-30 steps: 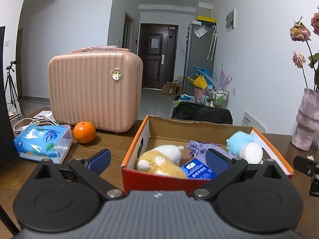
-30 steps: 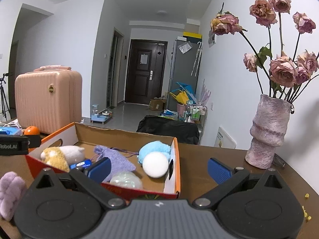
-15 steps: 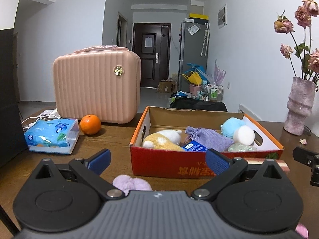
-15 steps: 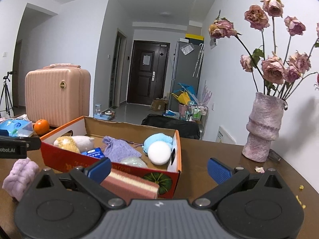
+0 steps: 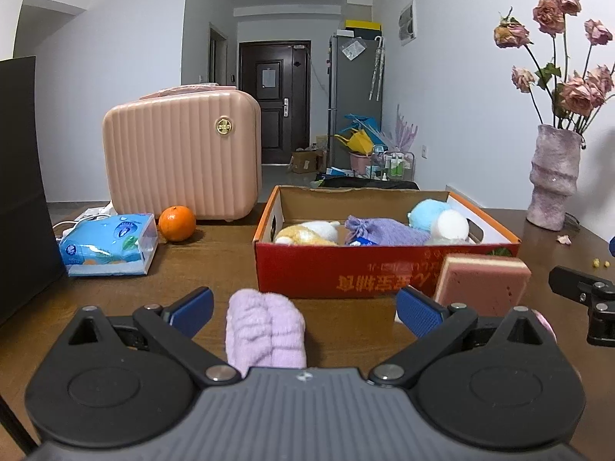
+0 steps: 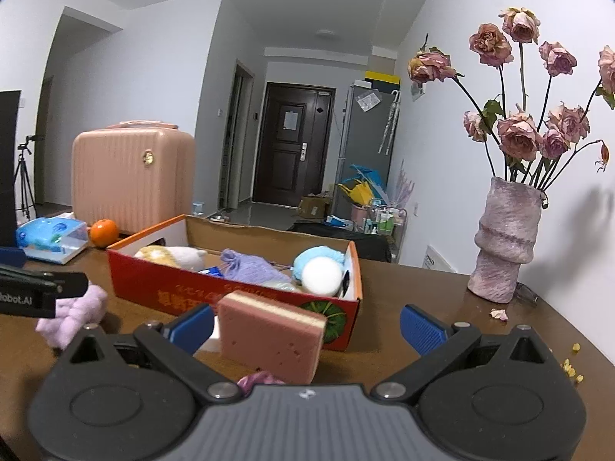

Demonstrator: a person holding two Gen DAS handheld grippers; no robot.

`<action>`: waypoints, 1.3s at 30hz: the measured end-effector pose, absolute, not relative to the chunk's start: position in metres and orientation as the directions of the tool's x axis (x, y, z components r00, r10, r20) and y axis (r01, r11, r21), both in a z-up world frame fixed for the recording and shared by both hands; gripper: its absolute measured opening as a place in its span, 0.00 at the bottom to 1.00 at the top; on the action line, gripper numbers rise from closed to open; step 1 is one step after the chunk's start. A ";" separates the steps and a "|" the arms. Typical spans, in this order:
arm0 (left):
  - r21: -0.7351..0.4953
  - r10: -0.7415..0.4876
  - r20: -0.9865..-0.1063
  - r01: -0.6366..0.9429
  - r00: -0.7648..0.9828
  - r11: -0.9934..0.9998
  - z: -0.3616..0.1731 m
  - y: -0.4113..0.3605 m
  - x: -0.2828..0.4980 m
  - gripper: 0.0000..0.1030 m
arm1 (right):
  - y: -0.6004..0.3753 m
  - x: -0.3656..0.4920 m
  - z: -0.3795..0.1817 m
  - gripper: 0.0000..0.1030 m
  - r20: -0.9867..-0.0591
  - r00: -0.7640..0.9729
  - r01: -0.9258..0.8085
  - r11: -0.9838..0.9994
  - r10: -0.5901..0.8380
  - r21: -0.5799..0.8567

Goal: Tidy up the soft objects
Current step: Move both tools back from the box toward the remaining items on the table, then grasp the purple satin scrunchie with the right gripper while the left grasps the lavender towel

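Towel (image 5: 265, 330) lying on desk (image 5: 215, 253) between spread left fingers (image 5: 191, 306), likely lined up for grasping; sponge (image 6: 271, 336) upright before box (image 6: 246, 296), between spread right fingers (image 6: 194, 324), similarly awaiting pickup.

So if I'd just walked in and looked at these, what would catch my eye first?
Probably the red cardboard box in the middle of the brown table, packed with soft toys and a lilac pouch. In front of it lie a fluffy lilac cloth between the open left gripper fingers and a pink sponge before the open right gripper. The pink suitcase at the back left and the dried roses on the right stand out too.
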State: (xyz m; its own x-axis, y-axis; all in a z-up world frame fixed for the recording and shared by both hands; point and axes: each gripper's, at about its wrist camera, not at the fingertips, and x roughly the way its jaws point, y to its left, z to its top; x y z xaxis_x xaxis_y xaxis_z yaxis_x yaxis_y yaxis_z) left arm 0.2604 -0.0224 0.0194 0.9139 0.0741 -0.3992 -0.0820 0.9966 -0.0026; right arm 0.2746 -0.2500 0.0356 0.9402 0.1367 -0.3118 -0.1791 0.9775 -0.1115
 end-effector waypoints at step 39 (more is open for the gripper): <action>-0.037 0.009 -0.468 -0.029 0.884 0.999 0.007 -0.001 0.218 1.00 | -0.233 0.233 -0.006 1.00 -0.455 0.879 -0.206 0.974 0.142 -0.094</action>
